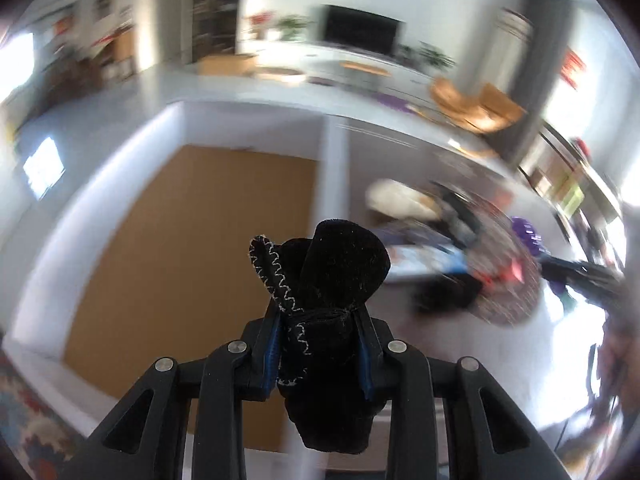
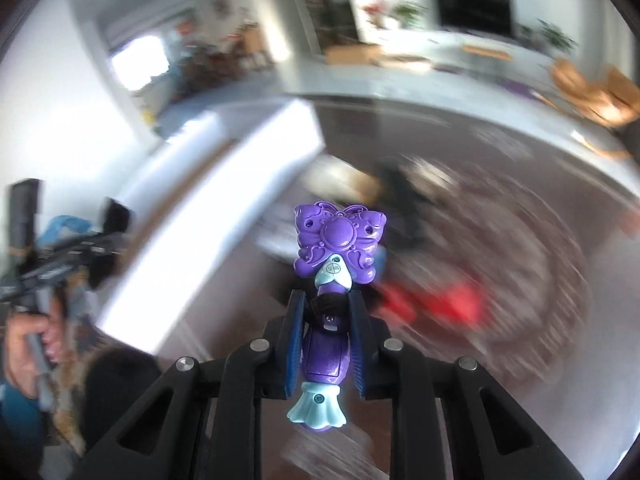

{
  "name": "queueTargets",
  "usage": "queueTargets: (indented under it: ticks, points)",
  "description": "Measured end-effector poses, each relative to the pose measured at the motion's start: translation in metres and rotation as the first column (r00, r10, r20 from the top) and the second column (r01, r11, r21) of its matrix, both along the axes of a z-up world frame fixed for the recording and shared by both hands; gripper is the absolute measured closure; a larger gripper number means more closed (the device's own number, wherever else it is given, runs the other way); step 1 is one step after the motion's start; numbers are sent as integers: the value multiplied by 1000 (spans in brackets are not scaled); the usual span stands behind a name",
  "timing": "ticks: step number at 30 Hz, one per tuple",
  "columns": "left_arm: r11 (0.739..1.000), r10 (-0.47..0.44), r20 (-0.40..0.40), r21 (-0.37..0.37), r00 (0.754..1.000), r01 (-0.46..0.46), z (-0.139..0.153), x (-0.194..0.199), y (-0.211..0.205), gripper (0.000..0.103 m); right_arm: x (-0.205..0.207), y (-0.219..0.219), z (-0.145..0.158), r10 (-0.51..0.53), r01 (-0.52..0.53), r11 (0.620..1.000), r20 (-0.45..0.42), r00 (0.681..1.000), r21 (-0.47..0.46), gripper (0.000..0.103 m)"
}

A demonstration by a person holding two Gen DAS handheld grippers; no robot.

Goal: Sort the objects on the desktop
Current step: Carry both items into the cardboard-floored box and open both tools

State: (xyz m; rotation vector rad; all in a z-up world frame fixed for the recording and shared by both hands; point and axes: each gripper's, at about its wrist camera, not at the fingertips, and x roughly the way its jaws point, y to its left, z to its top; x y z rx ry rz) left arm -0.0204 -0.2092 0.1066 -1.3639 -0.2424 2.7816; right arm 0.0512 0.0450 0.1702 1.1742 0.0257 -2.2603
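Note:
My left gripper (image 1: 319, 322) is shut on a black velvet pouch (image 1: 324, 280) with white zigzag stitching, held in the air above the brown floor of a white-walled box (image 1: 192, 240). My right gripper (image 2: 326, 306) is shut on a purple butterfly toy wand (image 2: 340, 240) with a pale blue base, held above a blurred pile of objects. The wand and right gripper also show at the right of the left wrist view (image 1: 528, 234). The left gripper appears blurred at the left of the right wrist view (image 2: 72, 252).
A blurred pile lies on the grey table: a patterned round mat (image 1: 508, 276), red items (image 2: 460, 300), a white object (image 1: 396, 200), black items (image 1: 444, 292). A white divider wall (image 1: 334, 176) separates box and table. The living room lies beyond.

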Motion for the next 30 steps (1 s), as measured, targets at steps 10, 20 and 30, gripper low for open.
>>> queueTargets:
  ticks: [10,20,30]
  points:
    - [961,236,164,-183,958,-206,-56,-30,-90,62,-12,-265,-21,344,-345,939,-43,938,-1,71]
    - [914,286,239,-359,928,-189,-83,-21,-93,31,-5,-308,-79,435,-393,866,-78,897,311,47]
    - [900,275,220,-400,936,-170,-85,-14,-77,31,-24,-280,-71,350,-332,916,-45,935,223,49]
